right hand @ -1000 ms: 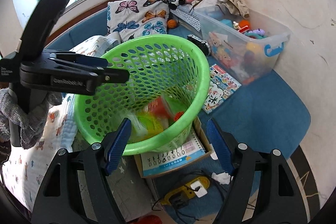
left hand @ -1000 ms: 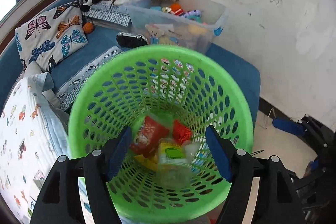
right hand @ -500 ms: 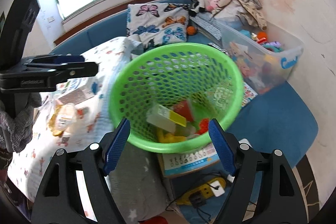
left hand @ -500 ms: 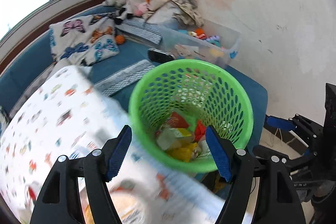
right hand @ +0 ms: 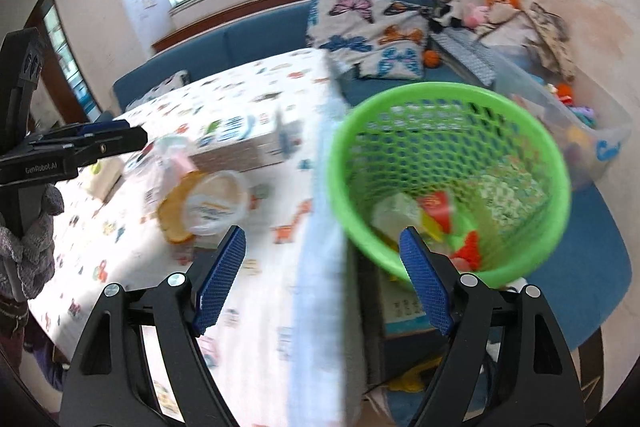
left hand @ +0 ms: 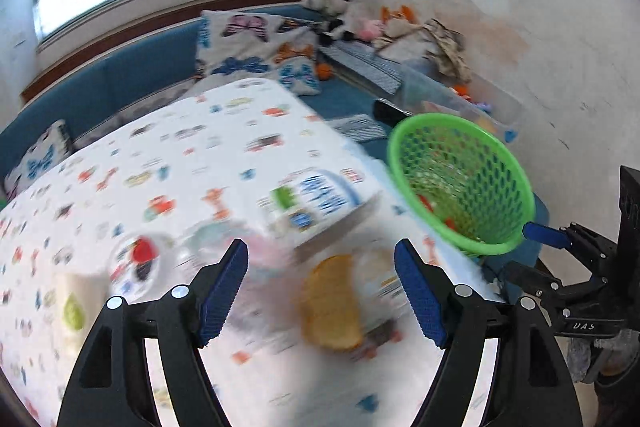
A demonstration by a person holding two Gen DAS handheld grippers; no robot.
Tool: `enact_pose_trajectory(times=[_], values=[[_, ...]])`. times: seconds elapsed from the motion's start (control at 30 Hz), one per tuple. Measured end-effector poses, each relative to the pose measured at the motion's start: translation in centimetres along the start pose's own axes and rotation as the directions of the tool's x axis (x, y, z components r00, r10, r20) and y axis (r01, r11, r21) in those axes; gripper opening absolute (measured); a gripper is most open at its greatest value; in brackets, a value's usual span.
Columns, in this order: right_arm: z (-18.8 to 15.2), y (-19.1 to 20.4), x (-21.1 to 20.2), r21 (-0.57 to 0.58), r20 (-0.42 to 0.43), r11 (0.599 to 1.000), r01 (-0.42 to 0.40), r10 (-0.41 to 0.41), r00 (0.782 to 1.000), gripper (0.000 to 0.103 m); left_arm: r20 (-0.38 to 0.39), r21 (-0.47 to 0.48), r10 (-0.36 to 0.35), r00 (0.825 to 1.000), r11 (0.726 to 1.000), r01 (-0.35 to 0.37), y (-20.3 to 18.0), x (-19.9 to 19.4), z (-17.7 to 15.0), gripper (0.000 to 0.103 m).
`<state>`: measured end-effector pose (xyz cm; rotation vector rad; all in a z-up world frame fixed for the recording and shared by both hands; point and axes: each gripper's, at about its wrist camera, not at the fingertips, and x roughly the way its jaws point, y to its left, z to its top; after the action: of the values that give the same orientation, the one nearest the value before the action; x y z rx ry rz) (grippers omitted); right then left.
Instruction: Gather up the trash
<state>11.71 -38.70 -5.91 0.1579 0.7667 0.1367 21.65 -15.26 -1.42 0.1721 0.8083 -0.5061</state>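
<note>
Partway done — green basket (right hand: 448,183) at 2 o'clock off table edge already holds wrappers. Bread bag (left hand: 332,303), carton (left hand: 316,203) left on tablecloth (left hand: 160,167). Left gripper (left hand: 322,291), right gripper (right hand: 322,277) both spread, empty.

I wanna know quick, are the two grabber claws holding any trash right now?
Left gripper: open, holding nothing, over the table's trash.
Right gripper: open, holding nothing, near the green basket.

box (left hand: 320,203) behind wrapper (left hand: 332,303), basket (right hand: 448,183) open-topped
</note>
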Motion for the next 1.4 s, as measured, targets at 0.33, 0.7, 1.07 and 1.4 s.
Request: enact_pose_trajectory(times=[0.33,0.7,1.07,1.4], values=[[0.7,6.0,3.6,-0.112,-0.060,0.992,-0.051,0.044,0.997,0.083,0.003,-0.129,0.062,0.998,0.990,-0.061,6.7,-2.4,-3.6,0.074],[1.2,8.2,8.4,-0.173,-0.137,0.984,-0.046,0.022,0.990,0.083,-0.024,-0.174,0.054,0.998,0.983,-0.058,9.1,-2.2,-6.1,0.074],[1.9,7.7,10.7,-0.154,-0.156,0.987,-0.054,0.030,0.987,0.082,-0.059,-0.146,0.007,0.998,0.989,-0.015,7.3,-0.7,-7.0,0.074],[1.8,7.5,10.2,-0.149,-0.145,0.987,-0.069,0.047,0.988,0.069,-0.074,-0.118,-0.021,0.997,0.993,0.012,5.5,0.4,-6.9,0.073]])
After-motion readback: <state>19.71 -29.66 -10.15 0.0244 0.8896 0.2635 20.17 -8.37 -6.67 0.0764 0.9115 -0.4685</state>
